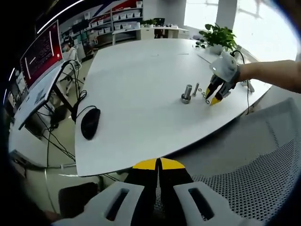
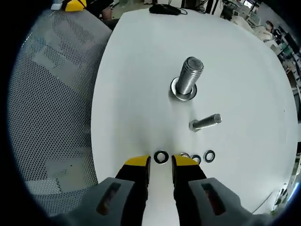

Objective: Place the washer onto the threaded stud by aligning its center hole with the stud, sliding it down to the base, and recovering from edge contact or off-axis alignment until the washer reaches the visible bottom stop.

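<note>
Broadly, the white table (image 2: 141, 70) spans the centre of the right gripper view, with the upright threaded stud (image 2: 188, 77) in the upper middle and a smaller bolt (image 2: 205, 122) lying on its side just below it. Lower down, the right gripper (image 2: 160, 165) has its jaws slightly apart, empty, a washer (image 2: 161, 157) just beyond the tips and two more washers (image 2: 203, 157) to its right. At the bottom centre of the left gripper view, the left gripper (image 1: 158, 165) has its jaws pressed together on nothing.

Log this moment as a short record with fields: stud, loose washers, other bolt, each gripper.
stud: threaded stud upright on the white table, with what looks like a washer at its base
loose washers: three washers flat in a row, just ahead of the right gripper
other bolt: second bolt lying on its side
right gripper: open, low over the nearest washer
left gripper: shut, at the table's edge
</note>
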Tool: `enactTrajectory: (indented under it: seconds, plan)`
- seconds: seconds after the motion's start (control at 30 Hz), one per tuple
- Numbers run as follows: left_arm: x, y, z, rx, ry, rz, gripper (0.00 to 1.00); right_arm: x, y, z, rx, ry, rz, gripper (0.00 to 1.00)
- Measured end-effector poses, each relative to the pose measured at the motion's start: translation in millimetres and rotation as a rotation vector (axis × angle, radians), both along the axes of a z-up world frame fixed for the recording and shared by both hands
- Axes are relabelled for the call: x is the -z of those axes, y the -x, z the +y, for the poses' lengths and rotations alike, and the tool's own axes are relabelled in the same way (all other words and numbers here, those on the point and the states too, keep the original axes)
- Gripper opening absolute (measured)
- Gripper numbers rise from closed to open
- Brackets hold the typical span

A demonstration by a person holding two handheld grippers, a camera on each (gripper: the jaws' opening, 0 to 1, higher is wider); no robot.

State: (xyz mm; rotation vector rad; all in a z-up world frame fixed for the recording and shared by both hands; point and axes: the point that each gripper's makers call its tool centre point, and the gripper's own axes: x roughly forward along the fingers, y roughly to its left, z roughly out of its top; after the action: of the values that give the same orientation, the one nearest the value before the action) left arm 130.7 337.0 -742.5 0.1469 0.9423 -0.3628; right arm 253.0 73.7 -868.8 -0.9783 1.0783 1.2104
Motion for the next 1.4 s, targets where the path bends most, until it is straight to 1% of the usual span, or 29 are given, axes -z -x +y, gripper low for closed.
enactTrajectory:
  seconds: [0.07,0.13,0.4,0.7,0.83,1.0,1.07,1.17,1.3,1.4]
  plan:
    - [0.0,0.0,0.0,0.001,0.000,0.000,0.00,-0.2,0.4,-0.3,0.004,0.001,0.000,0.19]
    - [0.0,0.1,0.0,0.002,0.000,0.000,0.00,0.2,0.3,-0.3,-0.017,0.003,-0.011,0.15]
    - [-0.1,0.1,-0.3,0.003,0.000,0.000,0.00,-0.6,-1.2,-0.8,-0.021,0.000,-0.006,0.13]
    - [-0.1,0.0,-0.3,0.004,-0.001,-0.002,0.00,-0.9,-0.6,-0.4,-0.006,0.007,-0.008,0.13]
    - [-0.2,-0.2,-0.2,0.003,-0.001,-0.002,0.00,-0.7,-1.5,0.5,0.005,0.029,0.007,0.14]
    - [-0.4,-0.6,0.2,0.001,-0.002,-0.004,0.00,-0.5,-1.1,-0.1,0.019,0.048,0.006,0.14]
    - [-0.5,-0.8,0.3,-0.001,-0.002,-0.005,0.00,-0.3,-1.1,-0.3,0.038,0.045,-0.002,0.14]
    - [-0.6,-0.9,0.4,-0.002,-0.003,-0.006,0.00,-0.7,0.0,-0.9,0.032,0.030,-0.011,0.15]
    - [-0.8,-1.2,0.7,-0.003,-0.004,-0.007,0.00,-1.3,-1.5,-0.1,0.060,0.010,0.003,0.15]
    - [-0.6,-1.1,0.8,-0.003,-0.005,-0.006,0.00,-0.5,-1.6,-0.1,0.055,0.018,0.005,0.15]
